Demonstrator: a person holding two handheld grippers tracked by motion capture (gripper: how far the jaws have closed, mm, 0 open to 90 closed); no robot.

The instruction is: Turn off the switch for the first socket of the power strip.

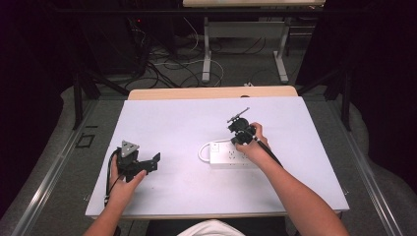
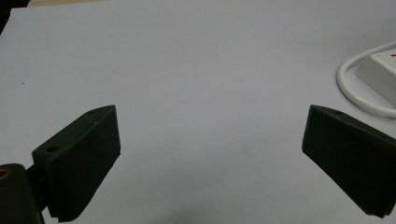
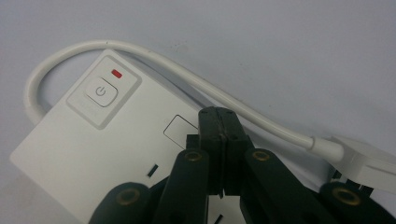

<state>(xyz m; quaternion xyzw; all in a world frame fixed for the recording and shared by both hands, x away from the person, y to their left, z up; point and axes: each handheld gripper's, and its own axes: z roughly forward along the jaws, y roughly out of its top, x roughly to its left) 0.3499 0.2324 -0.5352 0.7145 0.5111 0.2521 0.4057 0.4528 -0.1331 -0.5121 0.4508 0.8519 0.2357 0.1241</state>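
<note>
Right hand-held gripper [image 3: 219, 119]: jaws fully closed on nothing, tips poised over my power strip [image 3: 93, 154] near its switch [image 3: 100, 91], contact not discernible. Strip lies flat at mid-desk [image 1: 162, 123], white cord [image 3: 187, 74] looped around one end. Left hand-held gripper [image 2: 210, 158]: jaws wide apart, empty, well apart from the strip.

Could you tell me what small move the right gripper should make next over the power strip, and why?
Probably ease the right gripper toward the power button and press it. Its fingers are shut together into one tip, hovering over the white power strip near a socket, short of the button beside the red indicator light. The left gripper rests open, apart.
</note>
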